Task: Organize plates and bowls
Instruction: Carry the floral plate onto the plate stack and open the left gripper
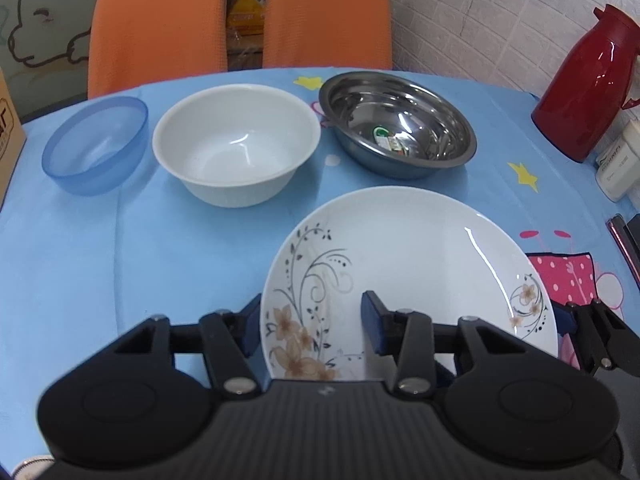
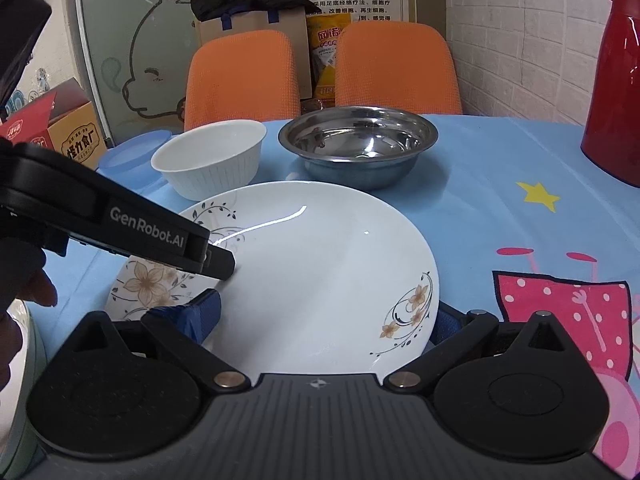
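Note:
A white plate with brown flowers (image 1: 404,264) lies on the blue tablecloth, near me; it also shows in the right wrist view (image 2: 320,272). My left gripper (image 1: 312,322) is open, its fingers straddling the plate's left rim, one finger outside and one over the plate. My right gripper (image 2: 326,316) is open and straddles the plate's right rim, one finger over the plate, the other outside. Behind stand a blue plastic bowl (image 1: 96,144), a white bowl (image 1: 236,140) and a steel bowl (image 1: 396,124).
A red thermos jug (image 1: 592,84) stands at the table's right side, with white boxes (image 1: 618,168) beside it. Two orange chairs (image 1: 160,24) are behind the table. A cardboard box (image 2: 64,132) sits at the left.

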`<state>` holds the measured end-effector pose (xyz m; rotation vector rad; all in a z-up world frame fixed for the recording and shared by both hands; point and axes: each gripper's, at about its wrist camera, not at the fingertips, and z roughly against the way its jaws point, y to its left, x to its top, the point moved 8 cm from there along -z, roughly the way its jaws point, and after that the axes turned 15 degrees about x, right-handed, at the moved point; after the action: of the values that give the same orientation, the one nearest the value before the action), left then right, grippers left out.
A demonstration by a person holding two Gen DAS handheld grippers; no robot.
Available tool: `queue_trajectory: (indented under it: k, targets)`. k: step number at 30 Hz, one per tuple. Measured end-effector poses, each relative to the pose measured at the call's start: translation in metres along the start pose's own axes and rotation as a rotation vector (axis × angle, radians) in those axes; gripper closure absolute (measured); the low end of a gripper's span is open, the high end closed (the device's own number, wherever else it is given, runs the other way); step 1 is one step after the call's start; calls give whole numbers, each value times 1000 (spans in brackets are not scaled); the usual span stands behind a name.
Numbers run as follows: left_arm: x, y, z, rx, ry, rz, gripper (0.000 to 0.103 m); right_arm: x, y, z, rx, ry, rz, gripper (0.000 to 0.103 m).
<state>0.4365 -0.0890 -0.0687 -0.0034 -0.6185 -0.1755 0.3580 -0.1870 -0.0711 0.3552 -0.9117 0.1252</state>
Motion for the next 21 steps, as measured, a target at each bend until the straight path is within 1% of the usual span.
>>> queue_trajectory:
  k: [5,12,16,21]
  targets:
    - [6,-3,17,-1,-54,-5,63,9,3,11,-9,-37,0,12]
    - [1,7,42,-6,-86,5,63,16,16,28,-2,-70,1,12]
    - [-6,26,62,6,-110,27,63,16,37,35,13,-77,27,12]
    - [-24,60,83,24,-106,62,63,15,73,40,50,-82,47,12]
